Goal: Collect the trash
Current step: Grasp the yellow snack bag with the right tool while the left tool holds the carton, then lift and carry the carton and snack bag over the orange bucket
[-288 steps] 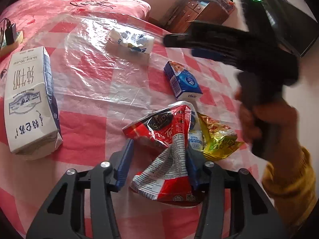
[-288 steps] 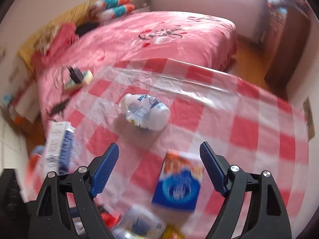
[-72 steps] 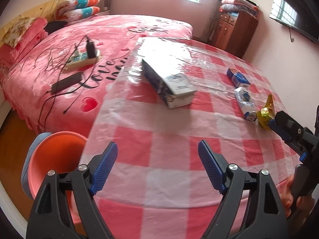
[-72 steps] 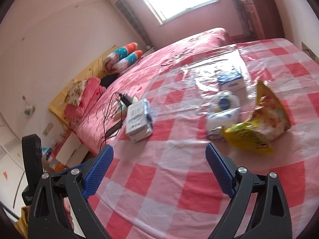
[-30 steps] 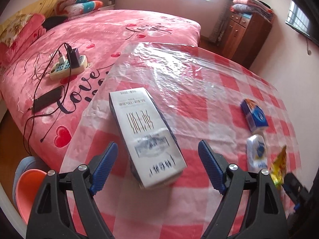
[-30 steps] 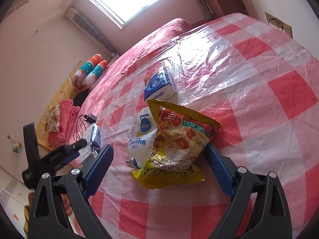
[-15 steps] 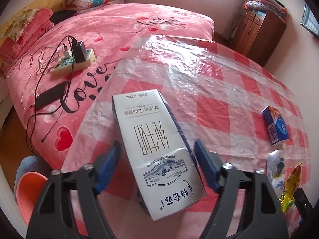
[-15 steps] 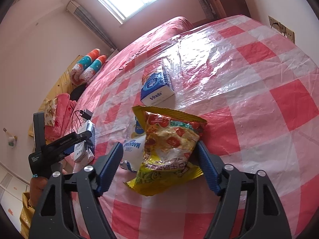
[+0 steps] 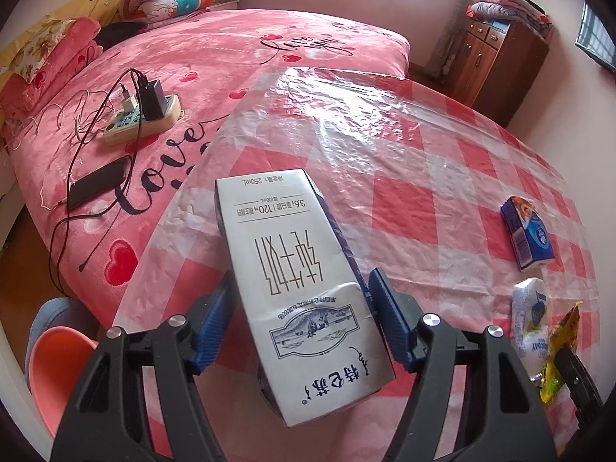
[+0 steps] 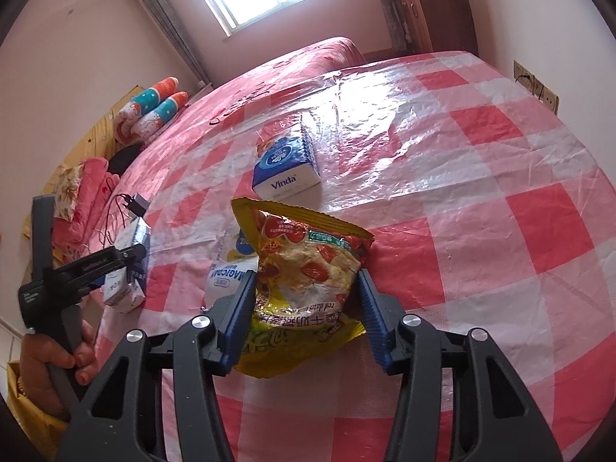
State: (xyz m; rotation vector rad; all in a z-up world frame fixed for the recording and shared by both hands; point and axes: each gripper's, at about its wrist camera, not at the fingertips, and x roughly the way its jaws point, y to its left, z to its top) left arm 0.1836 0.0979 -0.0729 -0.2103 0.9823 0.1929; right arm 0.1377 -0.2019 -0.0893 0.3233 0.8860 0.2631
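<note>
- Left tongs (image 9: 300,327), at bottom centre, stand astride the milk carton (image 9: 296,269) lying on the tabletop (image 9: 415,208), pads touching or nearly so; a firm clamp can't be told.
- Right tongs (image 10: 306,321), likewise, flank the yellow snack bag (image 10: 304,273).
- Judged next: squeeze both, lift, and carry toward the orange bin (image 9: 57,362) at lower left.
- Farther back, the Vinda tissue pack (image 10: 287,171) waits.

The left gripper (image 9: 298,321), open over bare checked counter (image 9: 442,177) beside the orange bin (image 9: 57,365) 2.4 s ago, now has its jaws pressed against both sides of the white milk carton (image 9: 296,281). The right gripper (image 10: 306,317), wide open short of the yellow snack bag (image 10: 304,269) then, now has its jaws closed in on that bag, apparently gripping it; the red wrapper held 9.6 s ago is gone.
</note>
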